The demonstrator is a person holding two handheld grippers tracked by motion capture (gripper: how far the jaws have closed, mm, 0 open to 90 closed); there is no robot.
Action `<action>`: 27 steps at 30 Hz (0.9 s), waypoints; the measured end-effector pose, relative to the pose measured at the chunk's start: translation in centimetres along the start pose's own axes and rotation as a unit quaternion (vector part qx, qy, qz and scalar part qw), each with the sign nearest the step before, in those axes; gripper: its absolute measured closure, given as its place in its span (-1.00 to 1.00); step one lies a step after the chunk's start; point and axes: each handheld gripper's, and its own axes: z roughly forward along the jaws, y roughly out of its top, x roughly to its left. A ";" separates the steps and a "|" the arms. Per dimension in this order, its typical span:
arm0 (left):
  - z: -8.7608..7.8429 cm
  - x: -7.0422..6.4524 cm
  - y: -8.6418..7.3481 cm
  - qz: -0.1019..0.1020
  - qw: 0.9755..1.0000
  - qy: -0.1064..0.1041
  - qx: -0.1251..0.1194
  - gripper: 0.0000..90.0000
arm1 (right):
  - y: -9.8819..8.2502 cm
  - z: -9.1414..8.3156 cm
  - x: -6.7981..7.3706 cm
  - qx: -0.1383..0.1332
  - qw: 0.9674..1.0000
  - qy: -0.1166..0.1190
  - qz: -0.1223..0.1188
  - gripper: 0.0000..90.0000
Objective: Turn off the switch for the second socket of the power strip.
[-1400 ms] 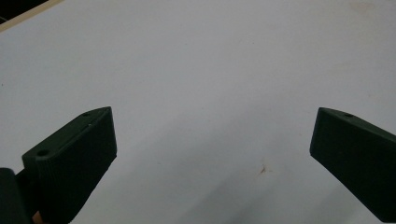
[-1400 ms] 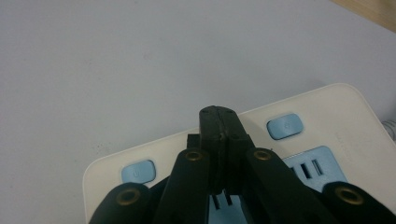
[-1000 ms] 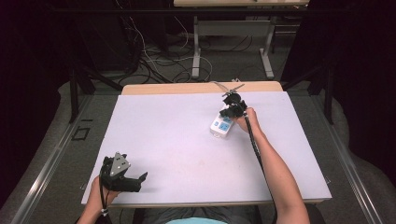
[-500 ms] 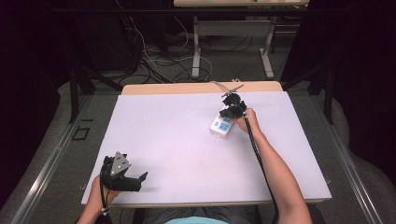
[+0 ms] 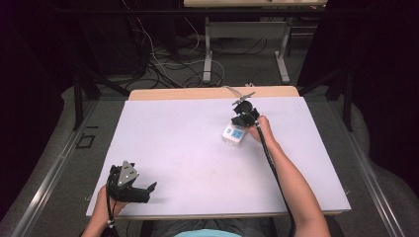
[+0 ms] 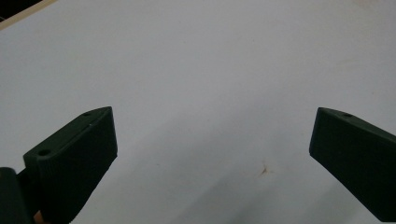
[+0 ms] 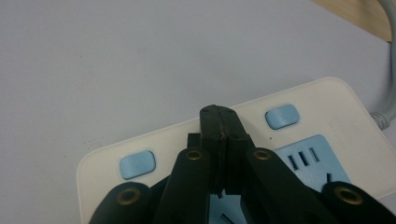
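High view takes in a wide white table [image 5: 197, 148] with a bare wooden strip along its far edge and a tangle of cables on the floor beyond. On the right far part of the table lies a white power strip [image 5: 234, 134] with blue sockets, its long axis running roughly away from the person, tilted slightly, and its grey cord [image 7: 387, 112] leaving the far end. The right gripper [image 5: 243, 114] sits right over the strip's far end, so that hand is plainly the nearer one; the left gripper [image 5: 129, 185] rests well apart at the near left corner. In the right gripper view the jaws are pressed together with nothing between them, their joined tip poised above the strip between two blue switches [image 7: 137, 164], pointing down at its top face. In the left gripper view the jaws stand wide apart over bare table. I'd guess a switch press comes next.
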 end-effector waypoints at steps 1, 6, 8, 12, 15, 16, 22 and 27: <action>0.0 0.0 0.0 0.000 1.000 0.000 0.001 -0.98 | 0.0 0.0 0.1 0.000 1.000 0.000 0.002 1.00; 0.0 0.0 0.0 -0.001 1.000 0.004 -0.004 -0.98 | 0.0 0.0 0.1 0.006 1.000 -0.002 0.012 1.00; 0.0 0.0 0.0 -0.001 1.000 0.004 -0.004 -0.98 | -0.1 -0.1 0.2 0.005 1.000 -0.005 0.013 1.00; 0.0 0.0 0.0 -0.001 1.000 0.005 -0.004 -0.98 | -0.2 -0.1 -0.1 0.002 1.000 0.006 0.017 1.00; 0.0 0.0 0.0 0.000 1.000 0.005 -0.004 -0.98 | -0.2 -0.1 -0.1 0.002 1.000 0.007 0.019 1.00; 0.0 0.0 0.0 -0.001 1.000 0.005 -0.004 -0.98 | -0.2 -0.1 -0.1 0.002 1.000 0.006 0.020 1.00; 0.0 0.0 0.0 0.000 1.000 0.004 -0.003 -0.98 | -0.2 -0.1 -0.2 0.001 1.000 0.008 0.026 1.00; 0.0 0.0 0.0 0.002 1.000 0.003 -0.002 -0.98 | -0.3 -0.1 -0.2 -0.007 1.000 0.008 0.021 1.00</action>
